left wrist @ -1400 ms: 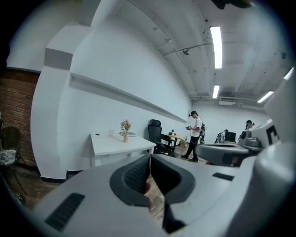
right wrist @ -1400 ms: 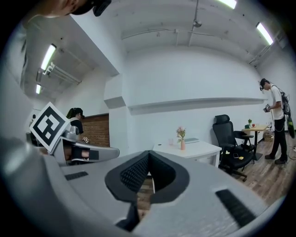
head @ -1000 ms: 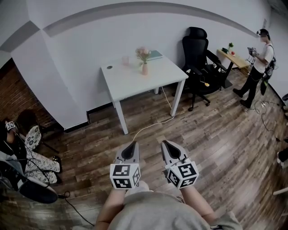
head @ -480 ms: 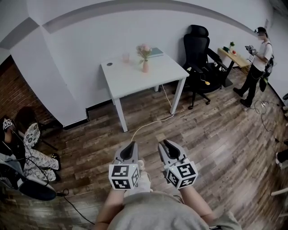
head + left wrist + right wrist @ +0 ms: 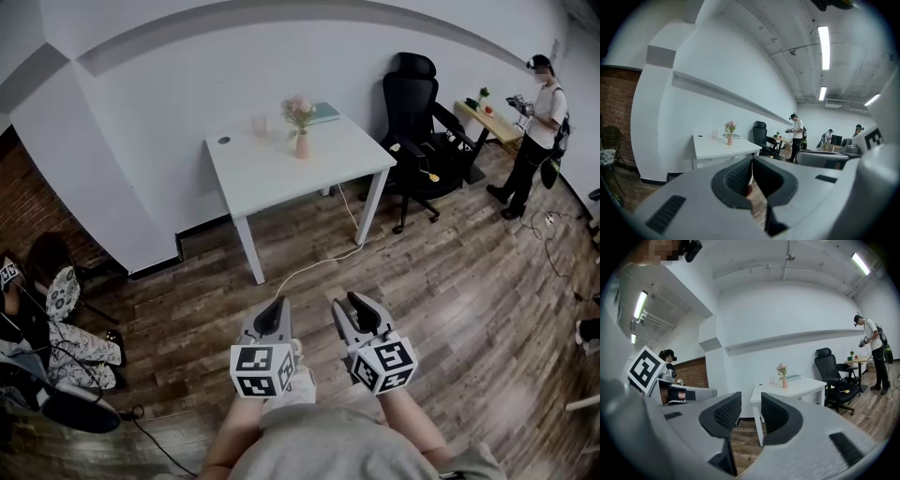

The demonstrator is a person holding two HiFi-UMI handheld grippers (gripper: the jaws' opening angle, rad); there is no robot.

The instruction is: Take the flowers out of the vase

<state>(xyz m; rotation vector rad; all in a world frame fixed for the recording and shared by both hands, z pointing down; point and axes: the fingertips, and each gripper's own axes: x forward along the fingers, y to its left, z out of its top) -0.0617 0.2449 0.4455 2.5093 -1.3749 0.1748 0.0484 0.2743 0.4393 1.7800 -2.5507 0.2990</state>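
Pink flowers (image 5: 298, 111) stand upright in a small pink vase (image 5: 301, 145) on a white table (image 5: 319, 173) far ahead of me. Both grippers hover low over the wooden floor, well short of the table. My left gripper (image 5: 274, 307) has its jaws together with nothing held. The right gripper (image 5: 350, 303) is open; its jaws have just been opening and nothing is between them. The left gripper view shows the left gripper (image 5: 752, 161), the flowers (image 5: 730, 126) and the vase (image 5: 730, 139). Past the right gripper (image 5: 751, 399) I see the flowers (image 5: 781, 368) and the vase (image 5: 784, 383).
A cup (image 5: 259, 125) and a book (image 5: 323, 113) share the tabletop. A black office chair (image 5: 412, 112) stands right of the table, with a white cable (image 5: 314, 262) on the floor. One person (image 5: 536, 122) stands far right; another (image 5: 47, 300) sits at the left.
The right gripper's jaws have spread from shut to open. Both grippers have edged forward a little, and the table sits slightly lower in the head view.
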